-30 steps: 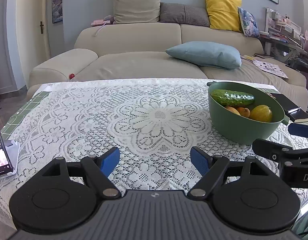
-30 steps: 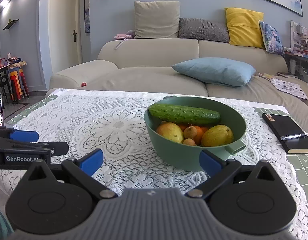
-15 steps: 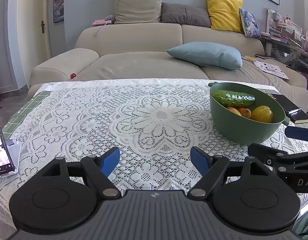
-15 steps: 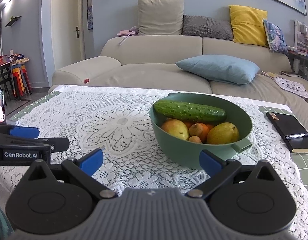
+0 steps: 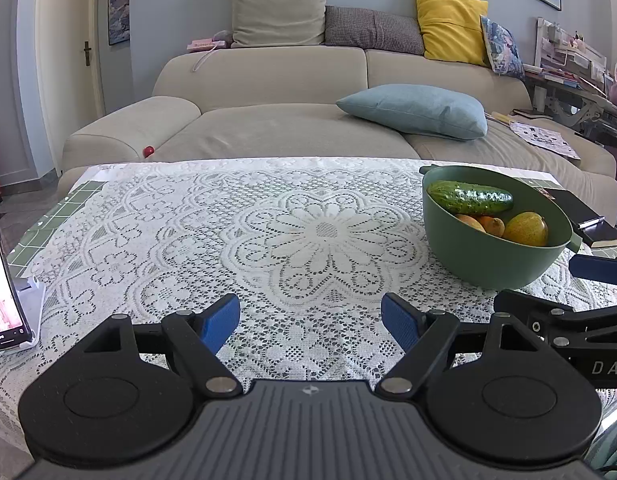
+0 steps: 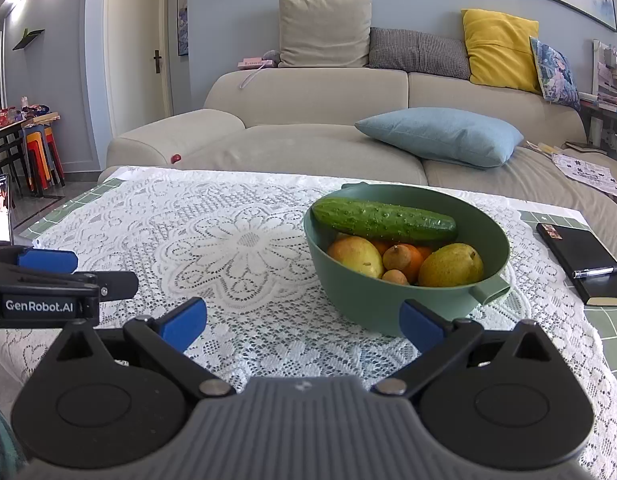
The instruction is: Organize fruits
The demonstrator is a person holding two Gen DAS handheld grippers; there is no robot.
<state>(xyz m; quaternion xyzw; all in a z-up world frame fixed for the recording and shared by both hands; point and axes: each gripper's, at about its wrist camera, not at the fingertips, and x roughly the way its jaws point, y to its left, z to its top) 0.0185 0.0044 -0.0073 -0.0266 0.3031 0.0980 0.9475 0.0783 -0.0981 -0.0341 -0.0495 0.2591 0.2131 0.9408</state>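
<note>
Over the last second, the green bowl point(image 6: 392, 300) has been brought closer and lower in the right wrist view, so more of the fruit beneath the cucumber point(image 6: 383, 220) is seen. In the left wrist view, the bowl point(image 5: 488, 256) is seen slightly farther left, and the right gripper point(image 5: 564, 292) reaches farther in from the right edge.

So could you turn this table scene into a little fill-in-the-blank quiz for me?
1. The cucumber lies on top of the fruit in the green ____.
2. A pen rests on the black ____.
3. Both hand-held grippers, left and right, are ____ and hold nothing.
4. The bowl stands on a white ____ tablecloth.

Missing words: bowl; notebook; open; lace
</note>
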